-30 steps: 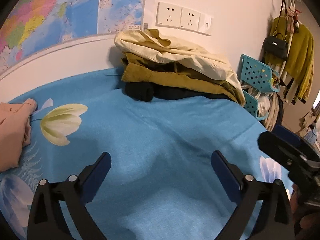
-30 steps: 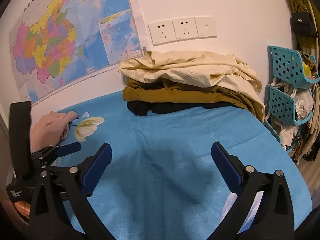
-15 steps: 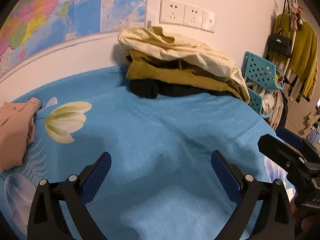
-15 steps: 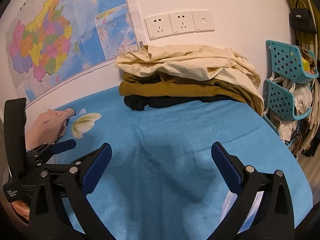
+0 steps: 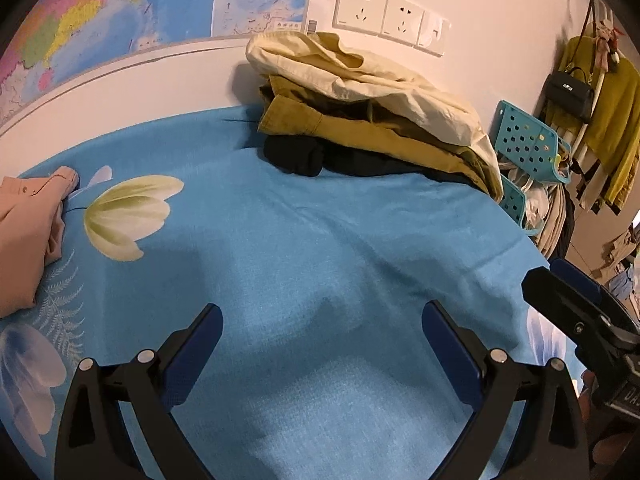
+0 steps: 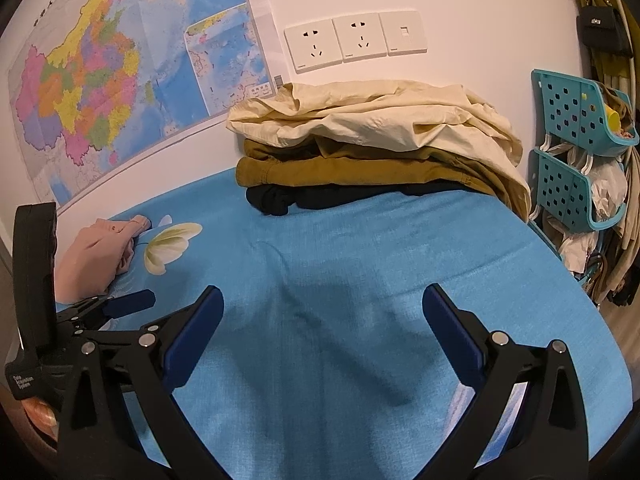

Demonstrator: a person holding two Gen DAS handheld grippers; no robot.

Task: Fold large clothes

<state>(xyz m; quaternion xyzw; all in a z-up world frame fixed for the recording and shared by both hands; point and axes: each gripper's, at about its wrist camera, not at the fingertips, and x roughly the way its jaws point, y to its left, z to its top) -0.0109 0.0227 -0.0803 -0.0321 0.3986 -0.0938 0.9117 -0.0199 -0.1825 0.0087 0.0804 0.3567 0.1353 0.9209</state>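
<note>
clothes stack sits against the wall behind the blue sheet — cream over mustard over black. my left gripper and right gripper hover before it, jaws apart, empty.

A coloured map hangs on the far wall, left of white sockets. Teal baskets and a black handbag sit far right.
</note>
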